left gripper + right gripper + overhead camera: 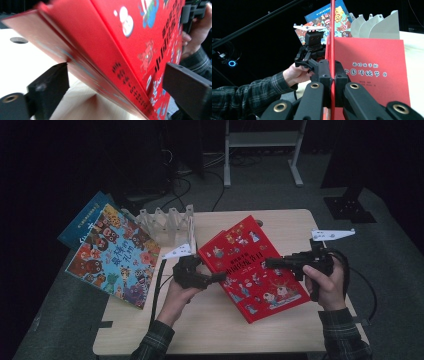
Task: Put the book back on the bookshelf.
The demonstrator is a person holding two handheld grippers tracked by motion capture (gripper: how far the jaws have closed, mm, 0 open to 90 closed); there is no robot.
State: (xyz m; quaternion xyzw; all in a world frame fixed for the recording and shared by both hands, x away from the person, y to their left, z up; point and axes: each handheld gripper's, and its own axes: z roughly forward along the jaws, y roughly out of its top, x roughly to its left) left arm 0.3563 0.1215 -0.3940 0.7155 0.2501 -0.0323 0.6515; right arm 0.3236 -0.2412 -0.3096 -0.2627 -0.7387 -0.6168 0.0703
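right gripper [332, 75] has its jaws pressed together on the cover of the top red book [260, 257], pinching its thin edge; in the right gripper view the cover stands on edge straight up between the two black jaws. a second red book [372, 72] lies flat just right of those jaws, title facing up.

left gripper [115, 85] has its jaws spread wide, with the spine corner of the red stack between them; left pad sits just at the lower edge of the stack, right pad stands apart from the cover, so no pinch. from the high view the left gripper [212, 277] is at the left edge of the red books, and the right gripper [272, 262] comes in from their right side.

red books lie tilted on the wooden table [210, 320], between the two grippers. beyond the left jaws a white book rack [167, 225] stands on the table, and a colourful picture book [115, 255] leans off the table's left edge with a blue book [82, 222] under it.
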